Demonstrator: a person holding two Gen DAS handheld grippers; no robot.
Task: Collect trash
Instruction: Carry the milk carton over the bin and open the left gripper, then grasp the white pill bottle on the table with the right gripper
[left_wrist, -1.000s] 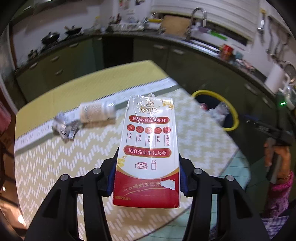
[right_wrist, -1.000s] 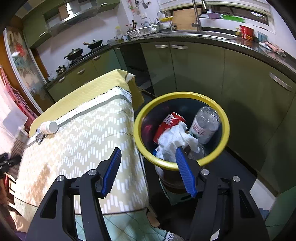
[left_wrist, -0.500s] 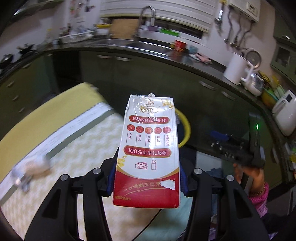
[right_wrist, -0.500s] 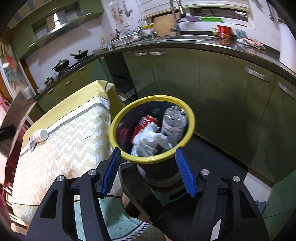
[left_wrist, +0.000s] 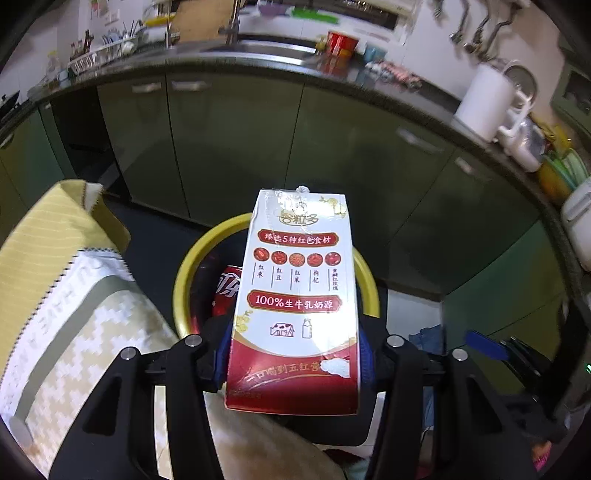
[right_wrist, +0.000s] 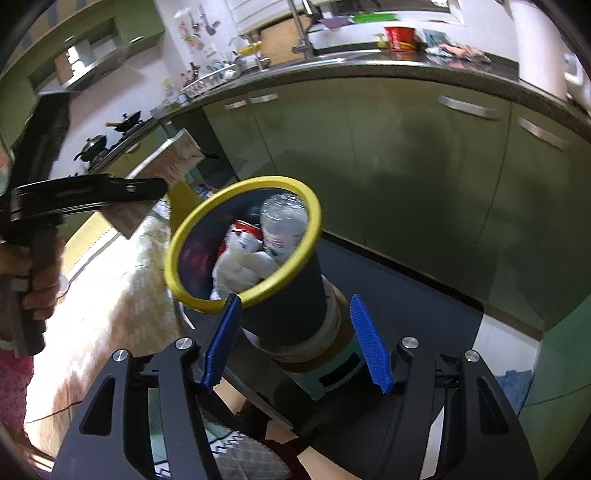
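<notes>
My left gripper (left_wrist: 293, 354) is shut on a red and white milk carton (left_wrist: 295, 295) and holds it upright over the near rim of the yellow-rimmed black trash bin (left_wrist: 181, 280). The bin also shows in the right wrist view (right_wrist: 310, 206), holding a clear plastic bottle (right_wrist: 282, 225), a red can (right_wrist: 243, 230) and crumpled white paper (right_wrist: 240, 266). My right gripper (right_wrist: 295, 343) is open and empty, low beside the bin's outer wall. The left gripper with the carton shows at the left of the right wrist view (right_wrist: 159, 181).
A table with a yellow and white patterned cloth (left_wrist: 74, 295) stands left of the bin. Green kitchen cabinets (left_wrist: 332, 147) under a dark countertop run behind it. A white kettle (left_wrist: 487, 99) stands on the counter. The bin rests on a stool (right_wrist: 332, 354).
My left gripper has swung right from the table with the carton, and the bin now lies just beyond it. My right gripper has drawn back and lower beside the bin.
</notes>
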